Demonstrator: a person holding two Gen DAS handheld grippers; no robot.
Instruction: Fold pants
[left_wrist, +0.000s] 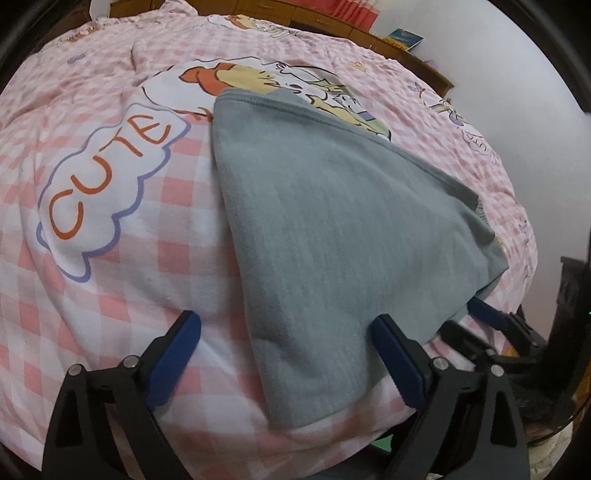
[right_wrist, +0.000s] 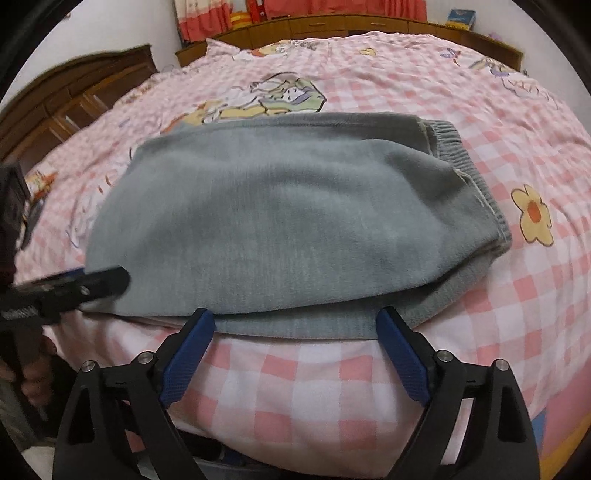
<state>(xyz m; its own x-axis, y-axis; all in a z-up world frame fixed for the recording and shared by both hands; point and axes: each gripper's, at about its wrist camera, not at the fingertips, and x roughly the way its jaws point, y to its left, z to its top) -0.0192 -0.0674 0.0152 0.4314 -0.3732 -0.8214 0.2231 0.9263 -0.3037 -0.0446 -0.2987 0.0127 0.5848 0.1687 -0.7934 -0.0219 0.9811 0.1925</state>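
Grey pants (left_wrist: 332, 236) lie folded in a stacked bundle on the pink checked bedspread (left_wrist: 110, 302). In the right wrist view the pants (right_wrist: 288, 214) show their ribbed waistband at the right end. My left gripper (left_wrist: 286, 326) is open, its blue fingers astride the near corner of the bundle, holding nothing. My right gripper (right_wrist: 295, 325) is open just before the bundle's near edge, holding nothing. The left gripper also shows at the left of the right wrist view (right_wrist: 92, 282), and the right gripper at the right of the left wrist view (left_wrist: 491, 317).
The bedspread has a "CUTE" cloud print (left_wrist: 107, 192) and cartoon prints. A wooden headboard and shelf (right_wrist: 332, 26) run along the far side, with a wooden cabinet (right_wrist: 74, 96) at the left. The bed's near edge lies just under both grippers.
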